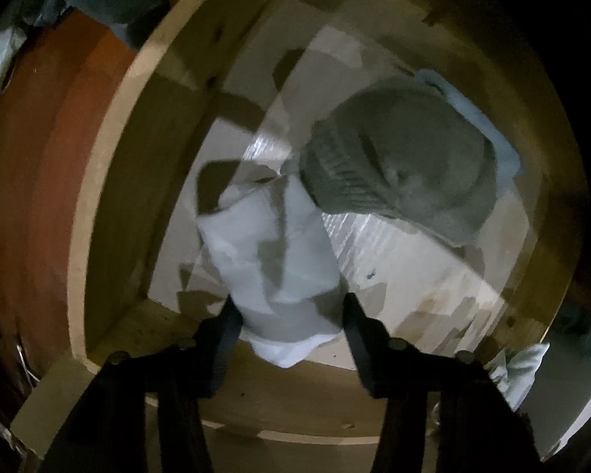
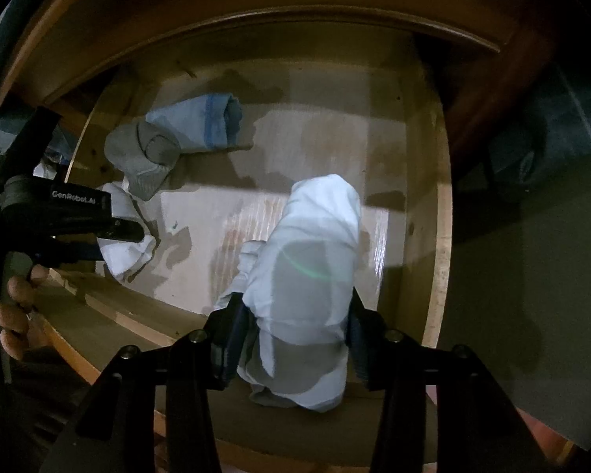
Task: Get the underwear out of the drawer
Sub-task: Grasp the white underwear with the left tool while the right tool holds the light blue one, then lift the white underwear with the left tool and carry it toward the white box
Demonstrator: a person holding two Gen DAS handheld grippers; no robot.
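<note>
Both grippers down in drawer (image 2: 439,236). Right gripper (image 2: 291,323) fingers clamp white bundle (image 2: 315,244); left gripper (image 1: 291,315) fingers straddle second white piece (image 1: 264,244), contact unclear. Grey roll (image 1: 406,165) untouched. Next: firm left grip, lift both clear of drawer front.

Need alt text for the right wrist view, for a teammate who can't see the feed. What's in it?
The right gripper is clamped on a white folded garment inside an open wooden drawer. At the left, the left gripper reaches onto another white garment. A grey piece and a blue piece lie at the back left.
</note>
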